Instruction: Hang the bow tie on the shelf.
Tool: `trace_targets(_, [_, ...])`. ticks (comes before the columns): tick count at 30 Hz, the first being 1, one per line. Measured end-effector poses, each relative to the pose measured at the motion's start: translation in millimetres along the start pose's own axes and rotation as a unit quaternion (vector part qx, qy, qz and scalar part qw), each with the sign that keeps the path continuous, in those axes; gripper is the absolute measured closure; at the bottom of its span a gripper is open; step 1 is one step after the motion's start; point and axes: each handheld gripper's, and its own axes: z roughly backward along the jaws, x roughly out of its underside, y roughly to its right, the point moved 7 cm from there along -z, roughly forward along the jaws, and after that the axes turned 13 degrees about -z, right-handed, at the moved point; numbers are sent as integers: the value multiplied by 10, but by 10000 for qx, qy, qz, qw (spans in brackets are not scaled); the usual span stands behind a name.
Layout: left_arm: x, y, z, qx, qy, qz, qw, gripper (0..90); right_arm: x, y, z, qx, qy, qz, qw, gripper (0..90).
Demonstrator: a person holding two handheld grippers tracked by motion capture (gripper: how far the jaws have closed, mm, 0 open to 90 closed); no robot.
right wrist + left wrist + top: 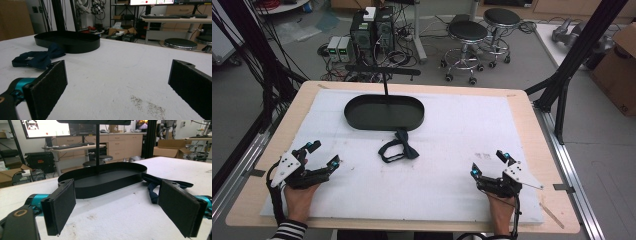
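A dark navy bow tie (397, 146) with its strap lies on the white mat, just in front of a black oval tray (384, 112) at the back centre. My left gripper (323, 154) rests at the mat's left, jaws wide open and empty, pointing toward the tray (105, 178) with the bow tie (155, 186) off to its right. My right gripper (490, 162) rests at the mat's right, jaws also wide open with nothing between them. In the right gripper view the bow tie (37, 58) lies ahead to the left, in front of the tray (67, 41).
A thin black post (385, 82) rises from the tray's back edge. The white mat (447, 150) covers most of the wooden table (532, 120). A grey smudge (147, 105) marks the mat near my right gripper. Stools, computers and cables stand beyond the table.
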Motion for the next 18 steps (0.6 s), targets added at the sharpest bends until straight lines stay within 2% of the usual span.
trace_targets(4, [-1, 2, -2, -17, -8, -18, 10000, 154, 1, -5, -4, 2, -2, 66, 10000, 11])
trace_targets(9, [0, 7, -4, -45, -31, -64, 10000, 154, -3, 1, 0, -2, 23, -19, 10000, 11])
trace_targets(18, [2, 8, -8, -27, -61, -61, 10000, 154, -2, 0, 4, 6, 34, 12, 10000, 11])
